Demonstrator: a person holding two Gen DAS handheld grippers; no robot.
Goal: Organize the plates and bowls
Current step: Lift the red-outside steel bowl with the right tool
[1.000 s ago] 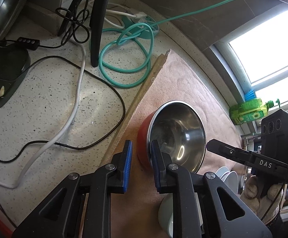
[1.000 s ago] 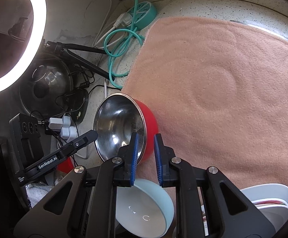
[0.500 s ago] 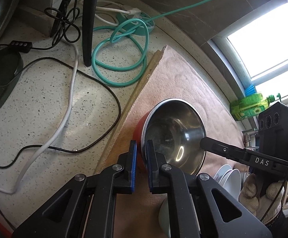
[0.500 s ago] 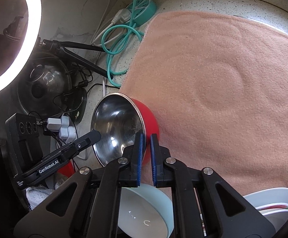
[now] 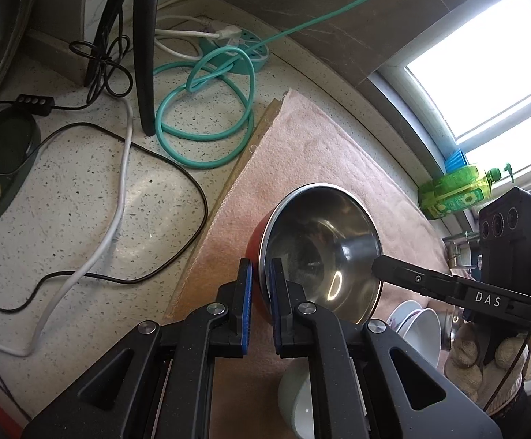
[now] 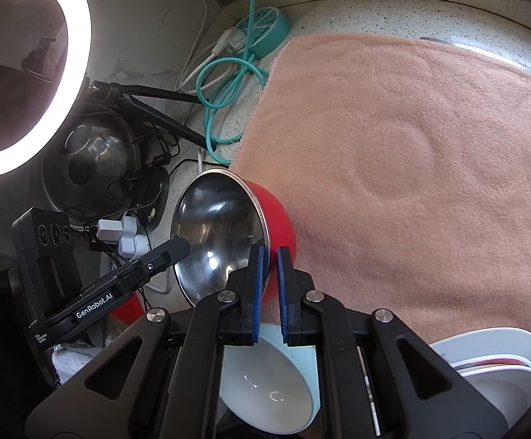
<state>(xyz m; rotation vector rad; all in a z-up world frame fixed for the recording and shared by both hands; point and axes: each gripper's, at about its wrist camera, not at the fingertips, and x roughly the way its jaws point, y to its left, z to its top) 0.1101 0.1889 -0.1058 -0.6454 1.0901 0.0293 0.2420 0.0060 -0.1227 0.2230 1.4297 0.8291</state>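
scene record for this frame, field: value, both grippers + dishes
left gripper: shut on red bowl rim
right gripper: shut on the opposite rim
red bowl: steel-lined, tilted, over the pink towel
pale blue bowl: below the right gripper, near edge
white plates: stacked, lower right
countertop: speckled, cables and teal power strip

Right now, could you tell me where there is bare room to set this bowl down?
Free: the pink towel beyond the red bowl, up to the counter rim. Crowded: cables on the counter left of it, stacked dishes nearest.
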